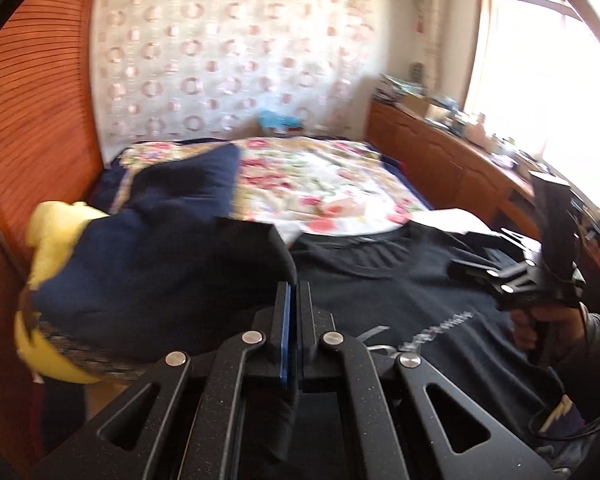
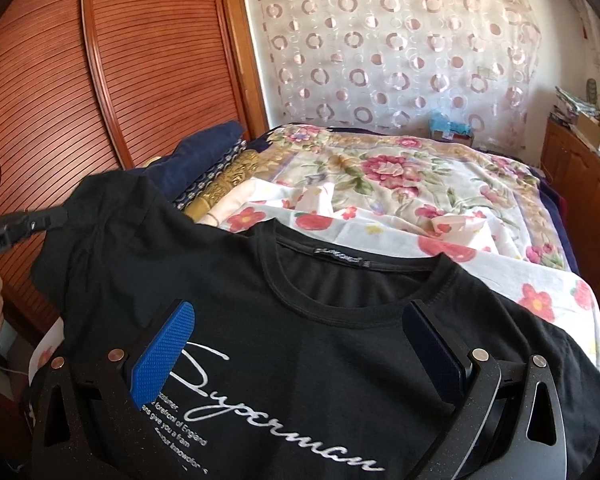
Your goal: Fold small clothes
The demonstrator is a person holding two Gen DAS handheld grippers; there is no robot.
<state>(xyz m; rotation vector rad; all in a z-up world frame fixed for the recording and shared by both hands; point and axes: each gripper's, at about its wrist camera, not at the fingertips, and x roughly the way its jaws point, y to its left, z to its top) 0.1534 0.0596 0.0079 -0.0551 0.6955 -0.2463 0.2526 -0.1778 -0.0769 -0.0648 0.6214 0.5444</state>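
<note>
Plainly, the nearest worry sits at the left gripper (image 1: 293, 292): its jaws are pressed together on a fold of the black T-shirt (image 2: 284, 320), the sleeve cloth bunching up and over toward eleven o'clock in the left wrist view. Only a thin edge of fabric seems pinched, so a quick pull could let it slide out and drop the sleeve in a crumpled heap instead of a clean fold.

Next, the right gripper (image 2: 300, 344) hovers over the shirt's chest with its fingers spread wide, the blue pads (image 2: 166, 354) on either side of the white script print and holding nothing. With no second hold, the body of the shirt is free to drag along when the sleeve is carried across, skewing the collar, which lies at twelve o'clock in the right wrist view.

Beyond that, the shirt lies flat on a floral sheet (image 2: 532, 300) at the foot of the bed; the sheet itself looks loose and rumpled, and could ruck up under the garment.

Farther off, at ten o'clock, the navy bedding (image 2: 204, 156) is piled close enough that a wide sweep could snag it.
</note>
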